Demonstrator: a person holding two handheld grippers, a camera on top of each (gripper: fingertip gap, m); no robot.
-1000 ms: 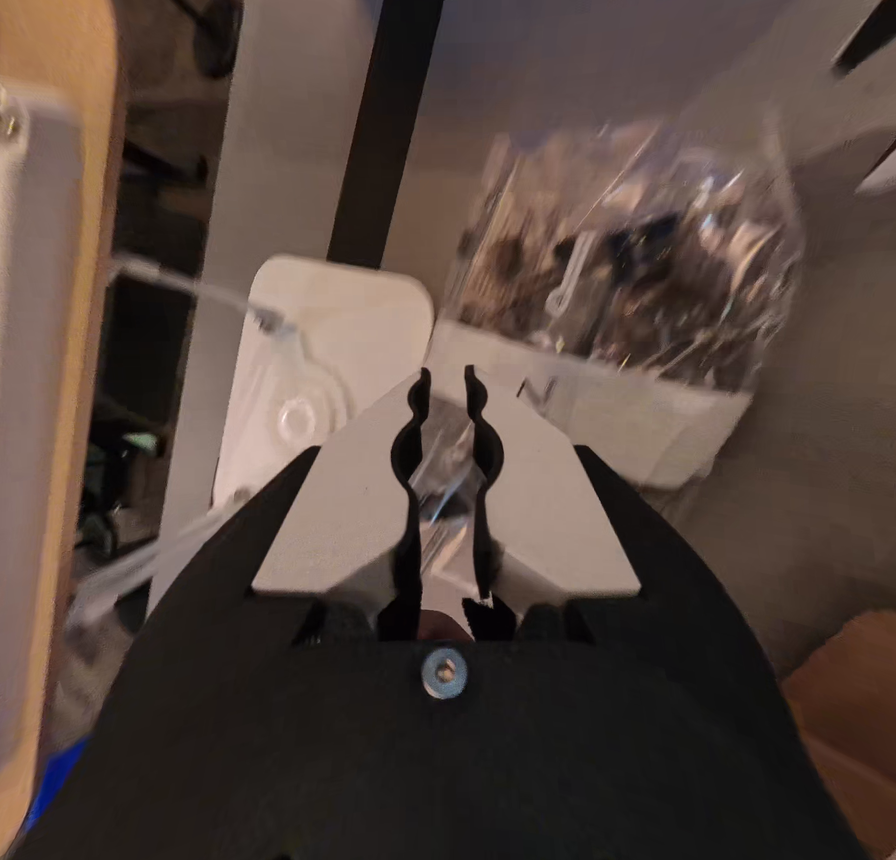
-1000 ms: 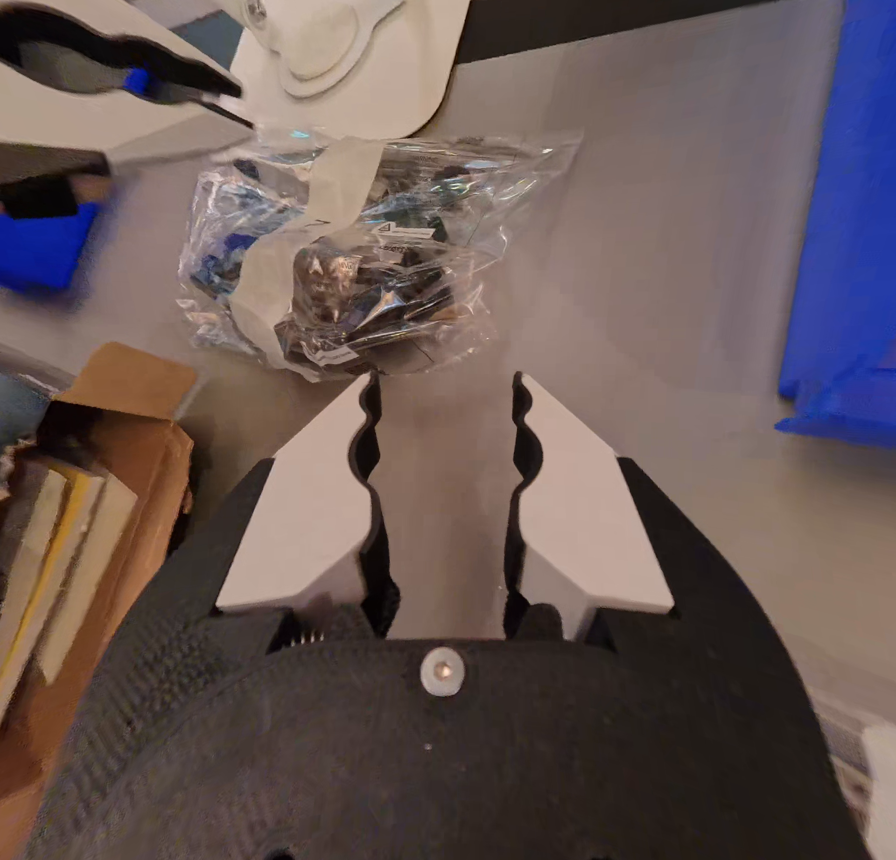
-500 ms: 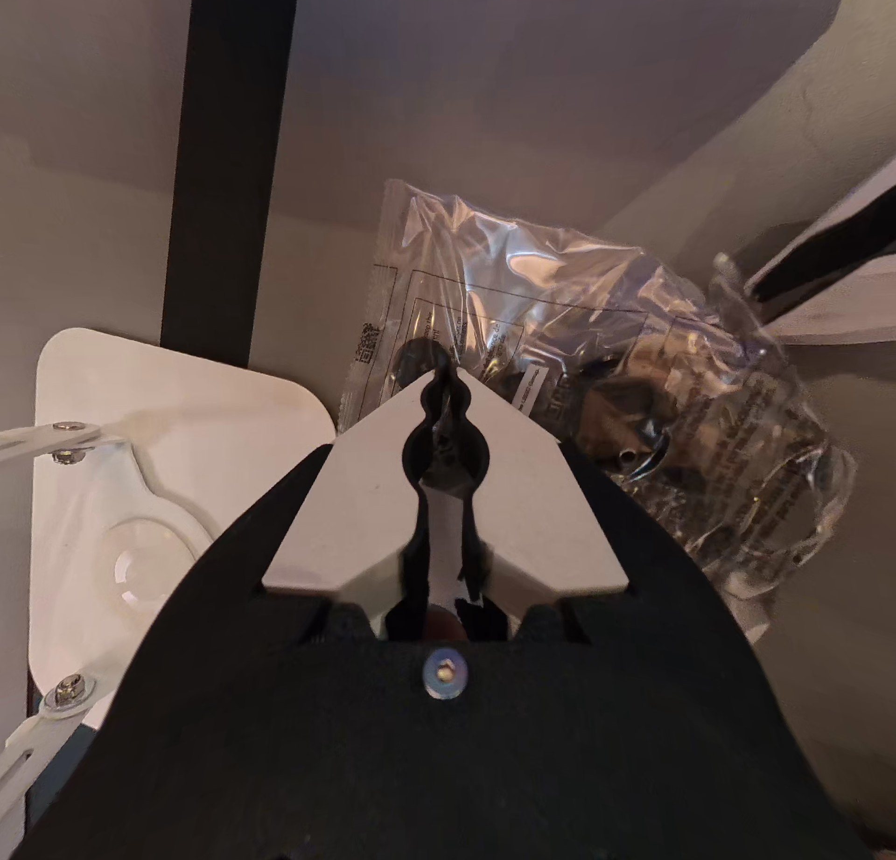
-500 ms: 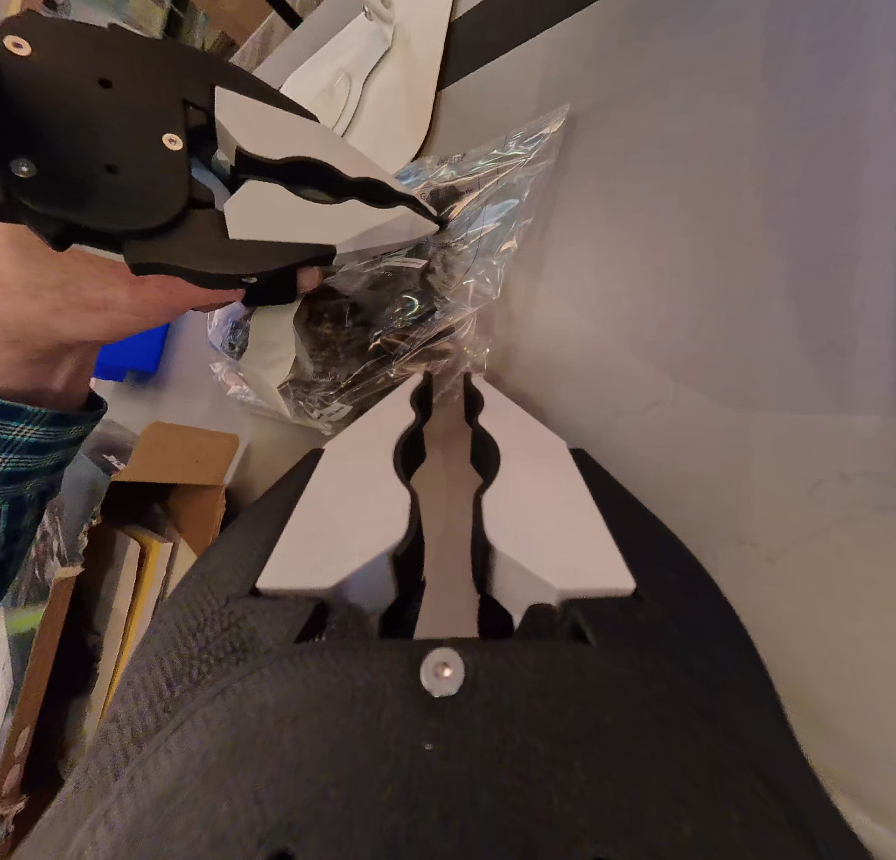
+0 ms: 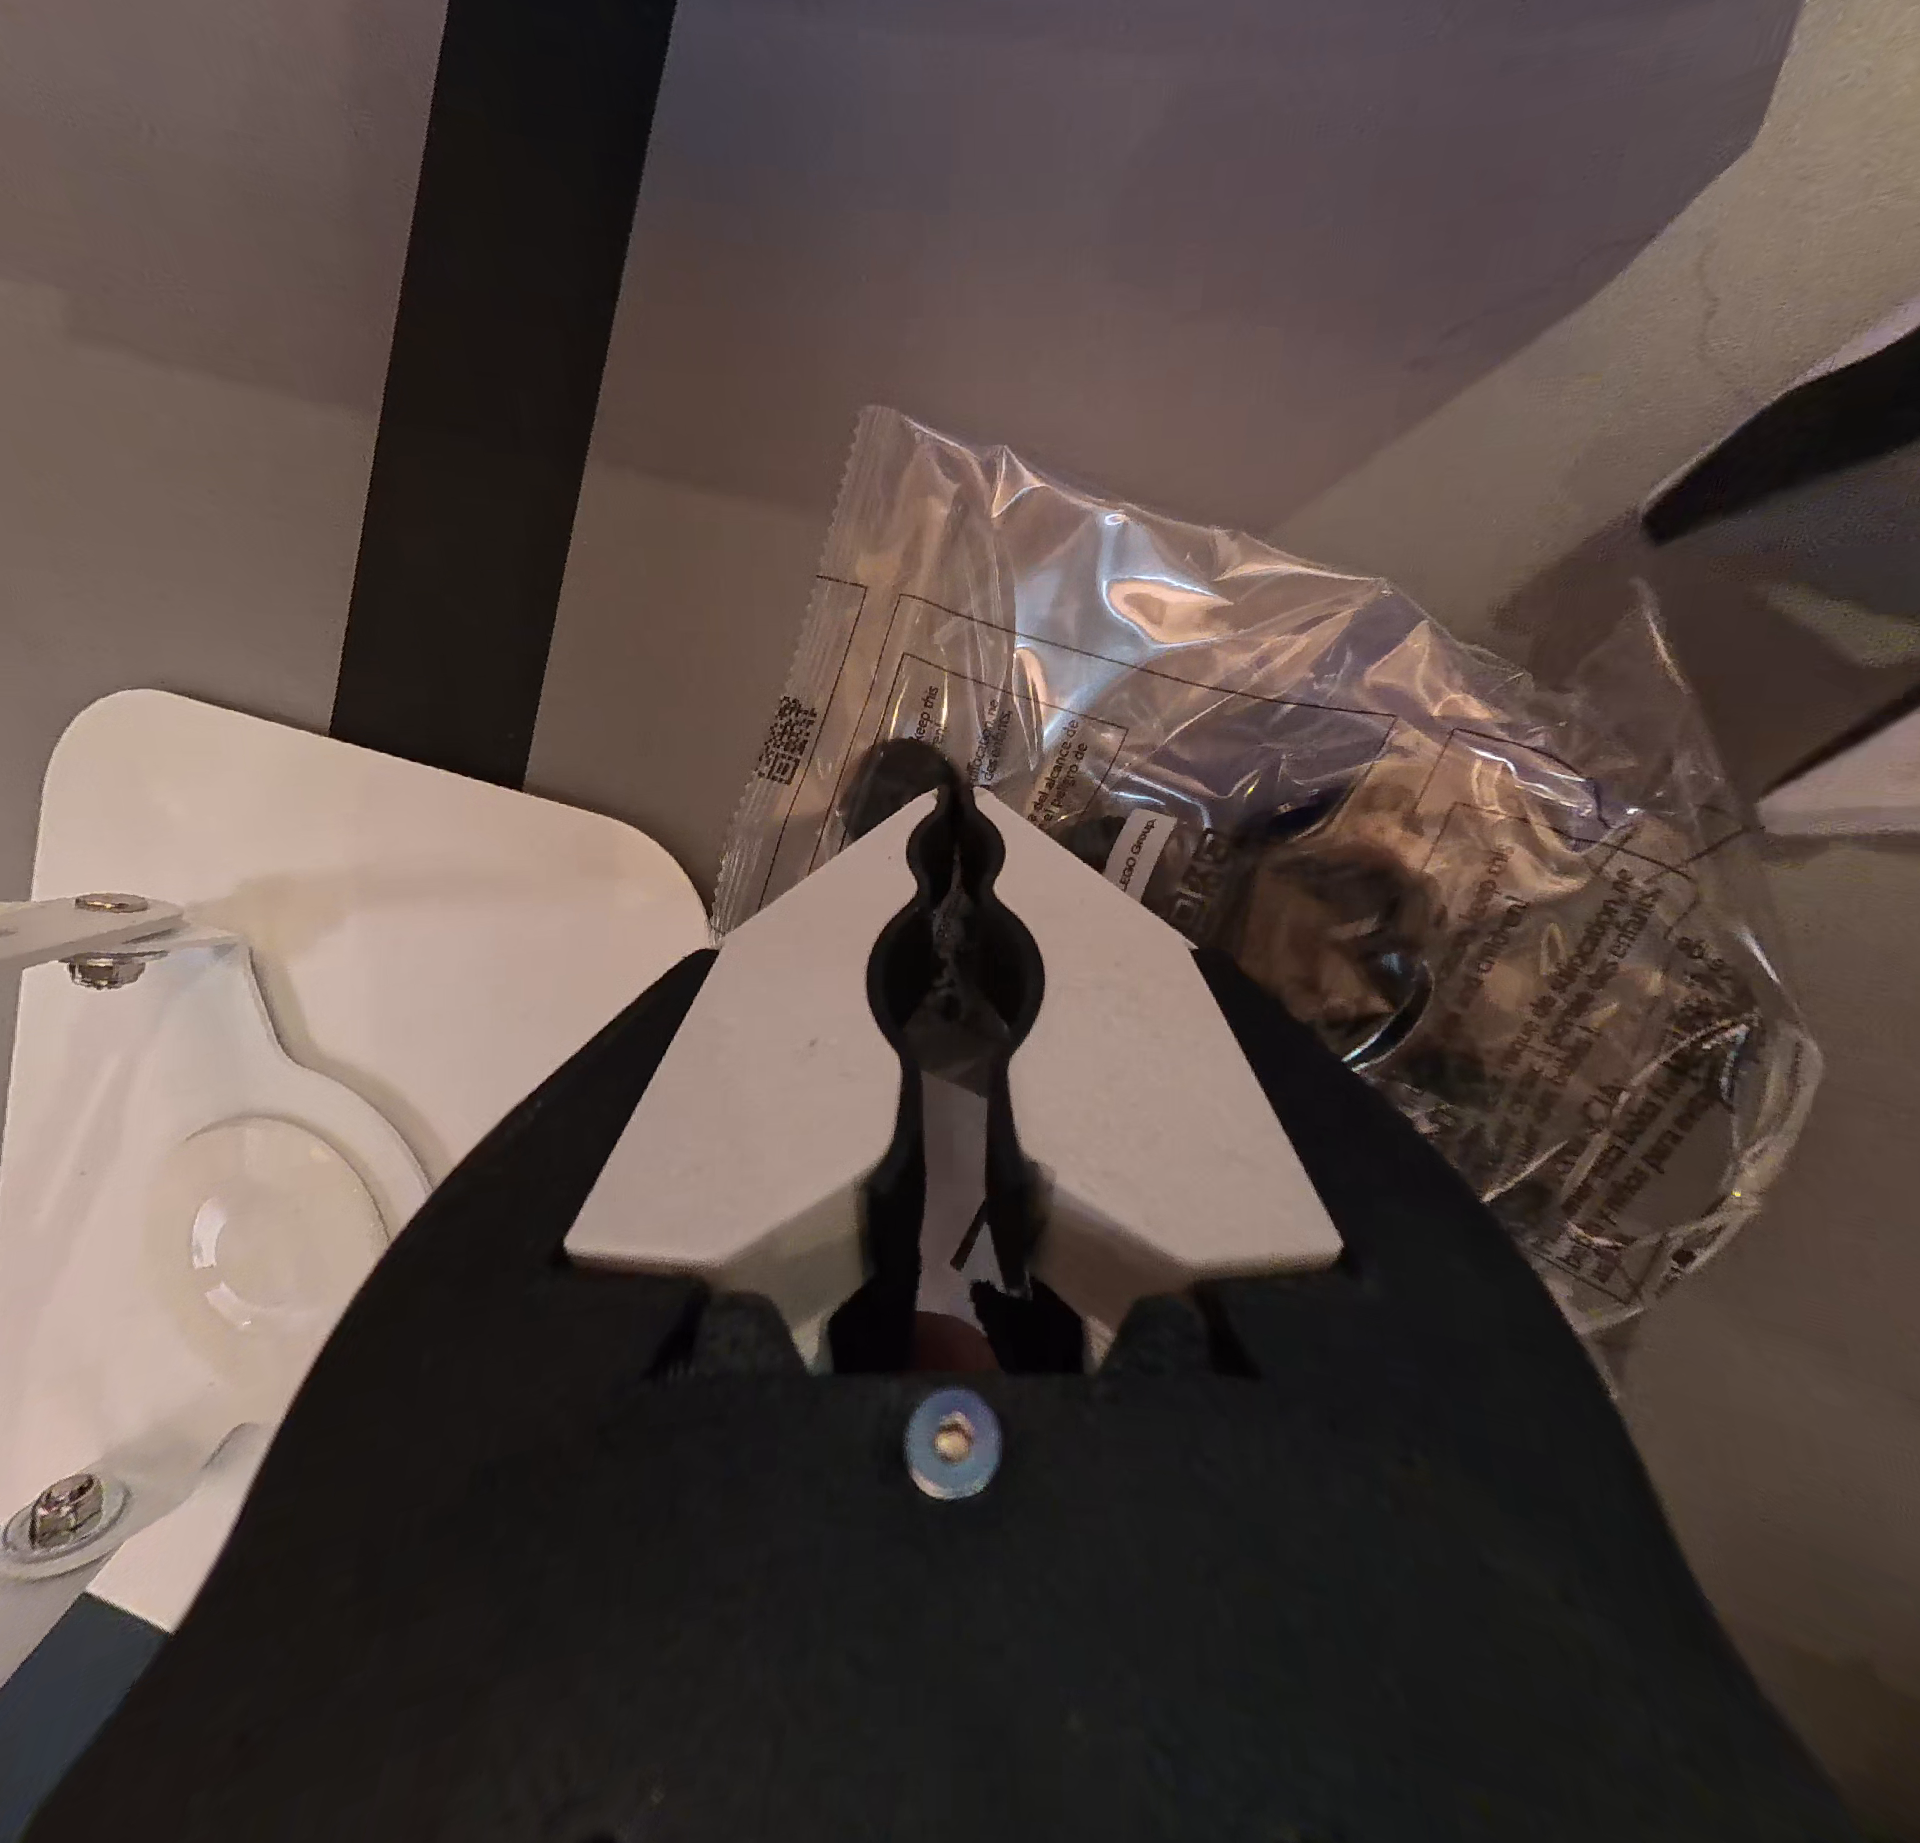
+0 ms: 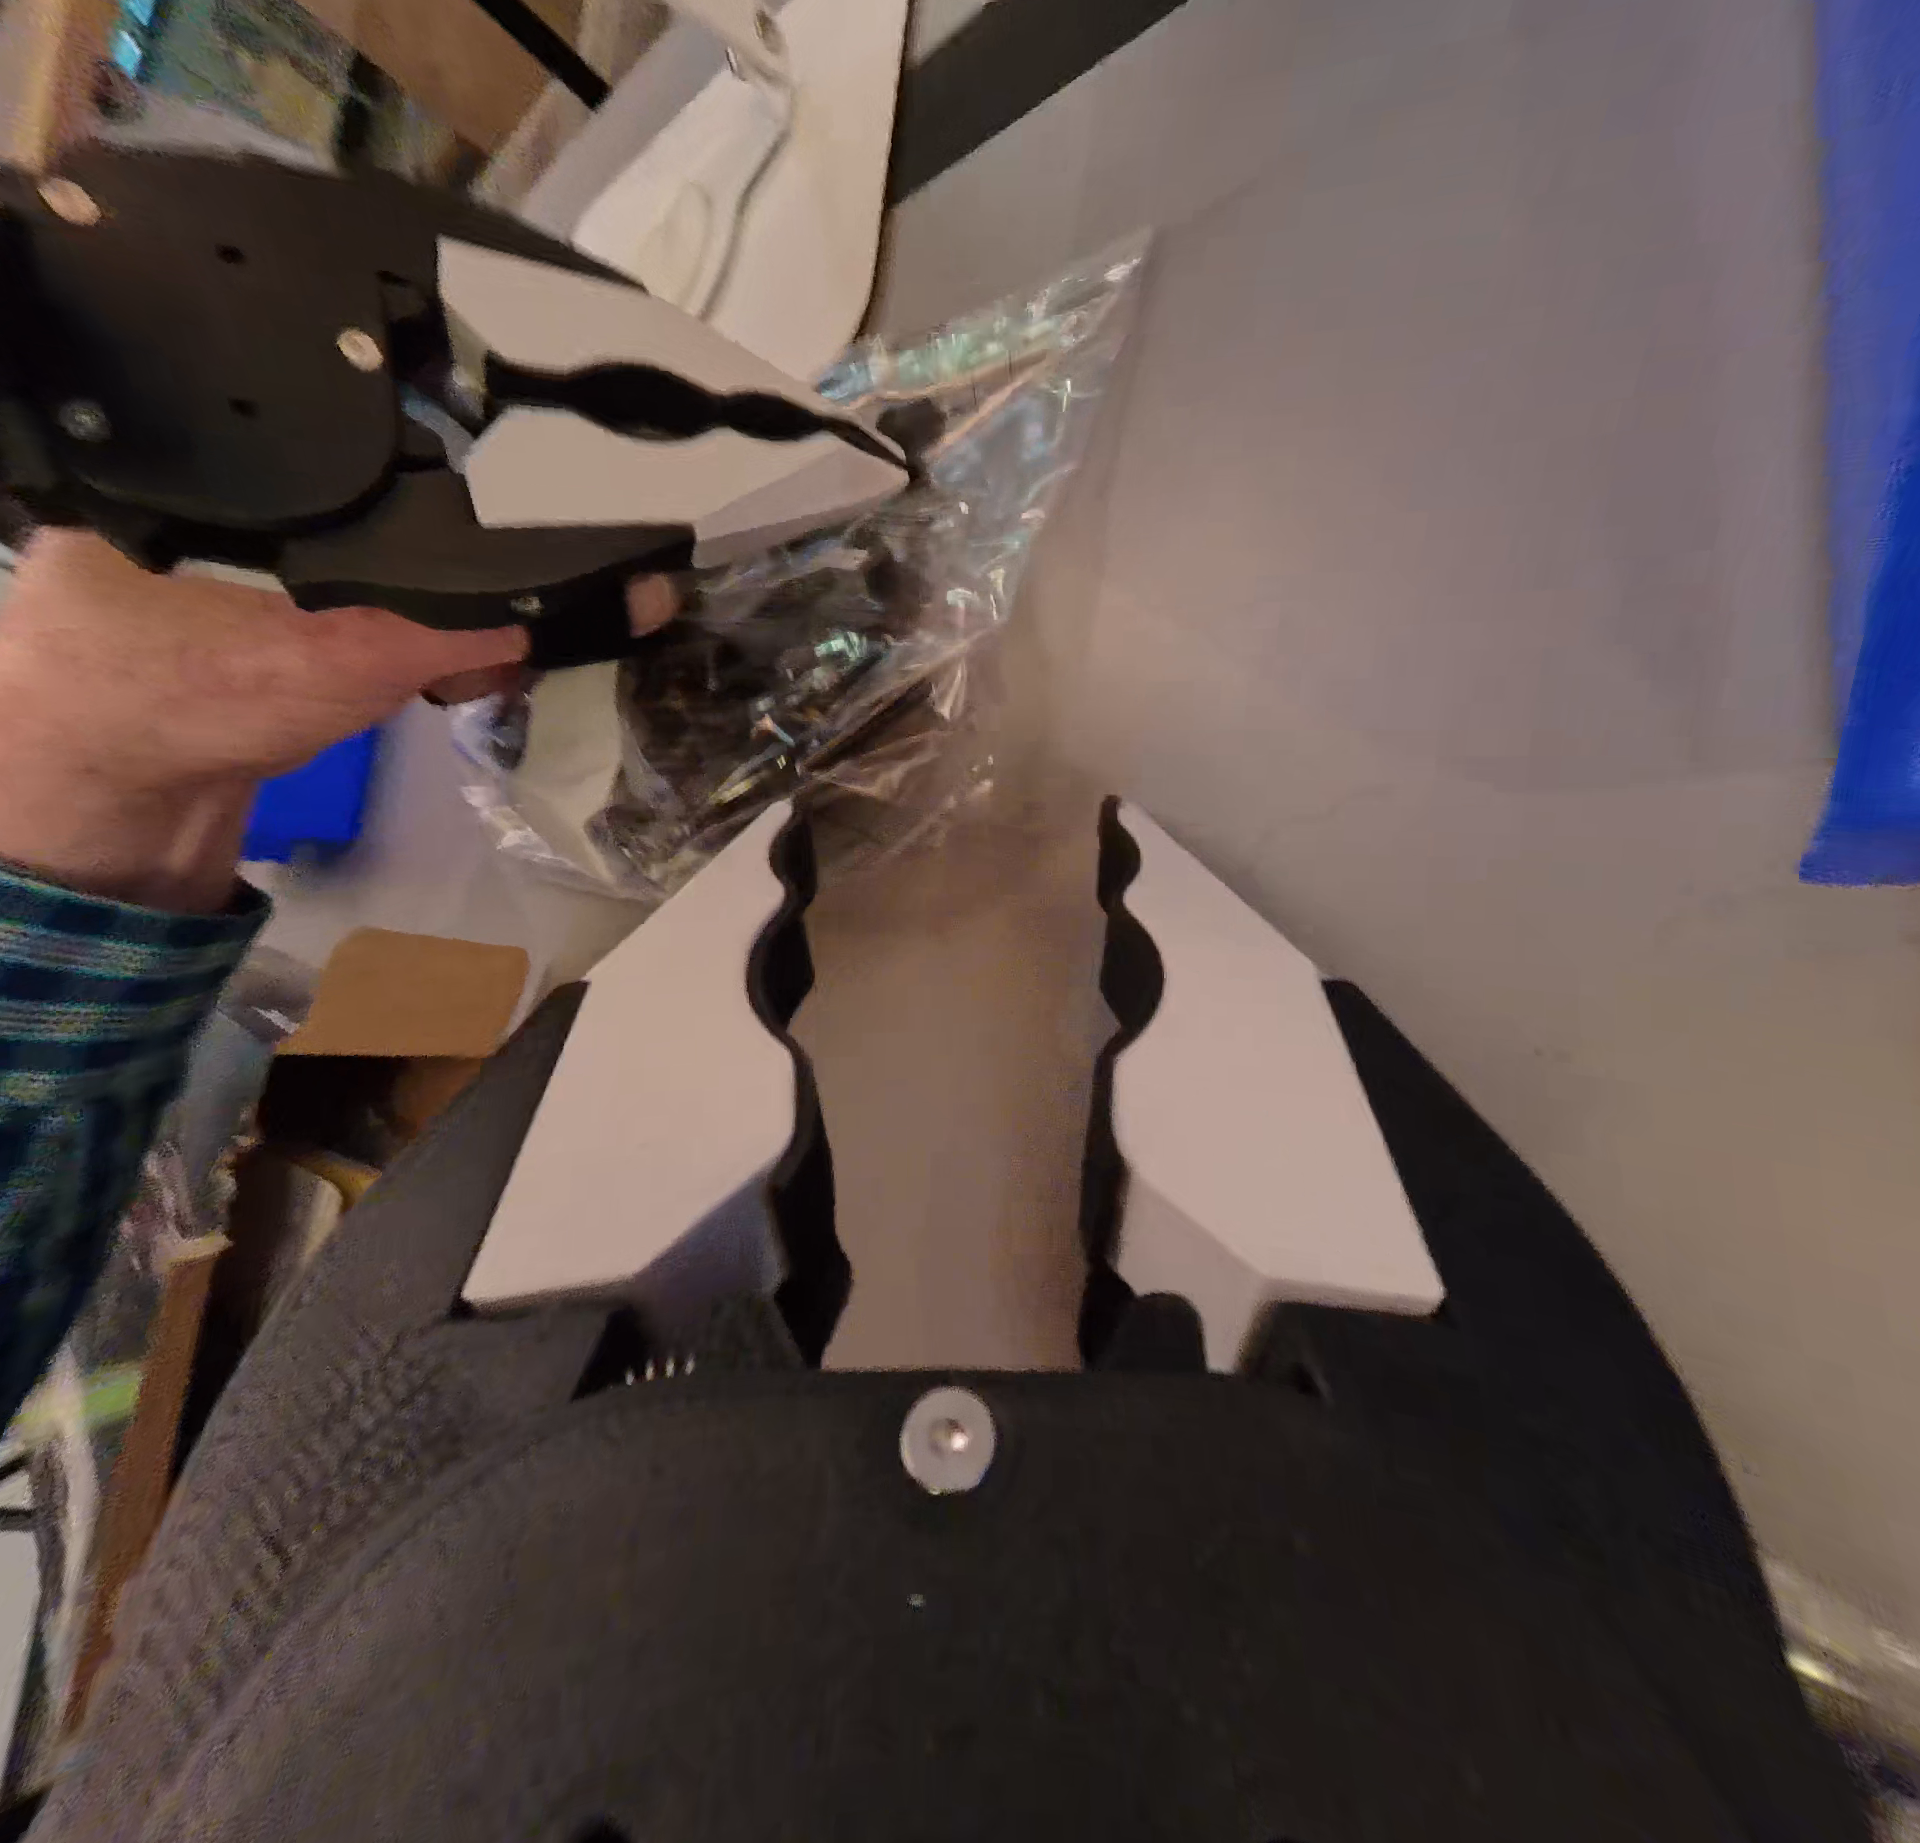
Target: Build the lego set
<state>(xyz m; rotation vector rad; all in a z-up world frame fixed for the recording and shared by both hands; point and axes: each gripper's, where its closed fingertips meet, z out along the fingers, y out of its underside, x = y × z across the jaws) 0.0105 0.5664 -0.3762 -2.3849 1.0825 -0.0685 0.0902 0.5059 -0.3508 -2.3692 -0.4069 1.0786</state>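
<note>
A clear plastic bag of dark lego pieces (image 5: 1299,858) lies on the grey table. My left gripper (image 5: 948,798) is shut on the bag's near edge, with plastic pinched between its jaws. In the right wrist view the left gripper (image 6: 896,455) comes in from the left and holds the bag (image 6: 831,650) by its top. My right gripper (image 6: 948,819) is open and empty, its fingertips just short of the bag's lower edge. Part of the right gripper shows at the far right of the left wrist view (image 5: 1808,443).
A white base plate with screws (image 5: 312,962) lies left of the bag, beside a black strip (image 5: 499,339) on the table. A blue sheet (image 6: 1870,391) is at the right. A cardboard box (image 6: 416,993) stands off the table's left edge. A hand (image 6: 156,692) holds the left gripper. There is about 11 centimeters between the tips of the two grippers.
My left gripper closed on the bag's edge and keeps hold of it. My right gripper moved up to the bag, narrowed, then opened wide again.
</note>
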